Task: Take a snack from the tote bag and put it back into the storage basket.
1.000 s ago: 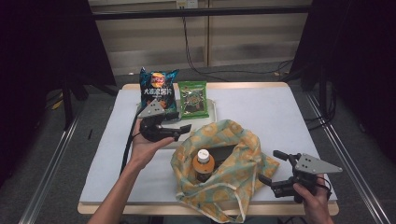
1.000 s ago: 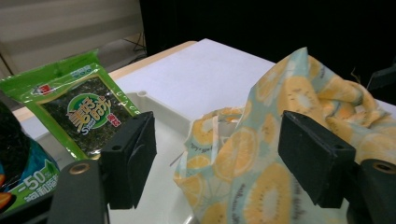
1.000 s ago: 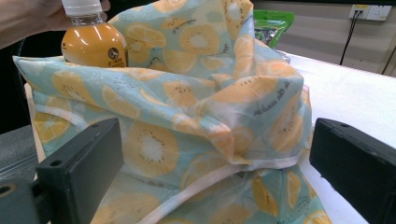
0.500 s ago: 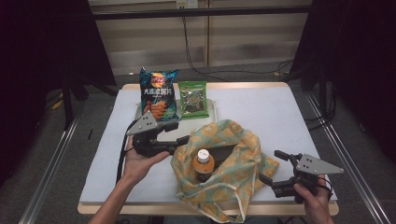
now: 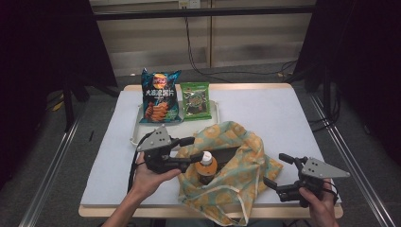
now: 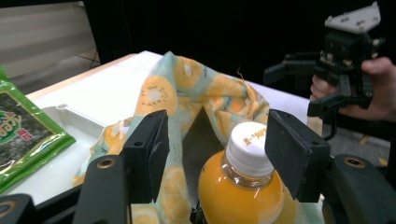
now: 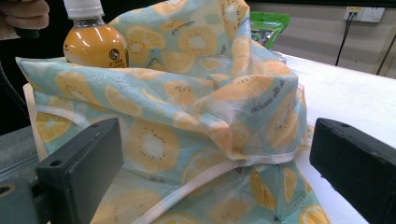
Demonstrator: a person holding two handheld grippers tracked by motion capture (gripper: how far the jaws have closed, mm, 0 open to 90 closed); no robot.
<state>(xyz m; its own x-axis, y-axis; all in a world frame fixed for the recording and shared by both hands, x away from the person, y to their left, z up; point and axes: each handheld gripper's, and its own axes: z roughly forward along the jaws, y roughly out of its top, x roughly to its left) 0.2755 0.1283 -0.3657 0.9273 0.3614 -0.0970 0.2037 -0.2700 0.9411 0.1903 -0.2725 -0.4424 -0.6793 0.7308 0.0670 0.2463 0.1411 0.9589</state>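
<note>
At the left of the white table (image 5: 265, 113), the left claw (image 5: 193, 149) lies nearly level in a person's left hand (image 5: 149, 177), aimed rightward at an orange juice bottle (image 5: 206, 166) that stands upright, long axis vertical and white cap up, inside a fruit-print cloth bag (image 5: 236, 175) near the table's front edge. In the left gripper view the two black jaws flank the bottle's cap (image 6: 250, 147), one to each side with a gap showing, so the claw is released; its jaws have just been closing in, with the cap between them but no pad pressing on it. Behind the left claw, a white tray (image 5: 215, 113) carries a blue chip bag (image 5: 160, 97) and a green snack packet (image 5: 196, 100), both with their tops toward the far edge. The bag slumps open at mid-table, its crumpled folds rising around the bottle. To the right, bare tabletop runs to the far and right edges. At the front right corner the right claw (image 5: 279, 171) is held in the person's right hand (image 5: 321, 205), released, jaws wide apart and pointing left toward the bag's hem (image 7: 224, 165), near it without touching. Grey floor, metal rails, cables and dark curtains surround the table
</note>
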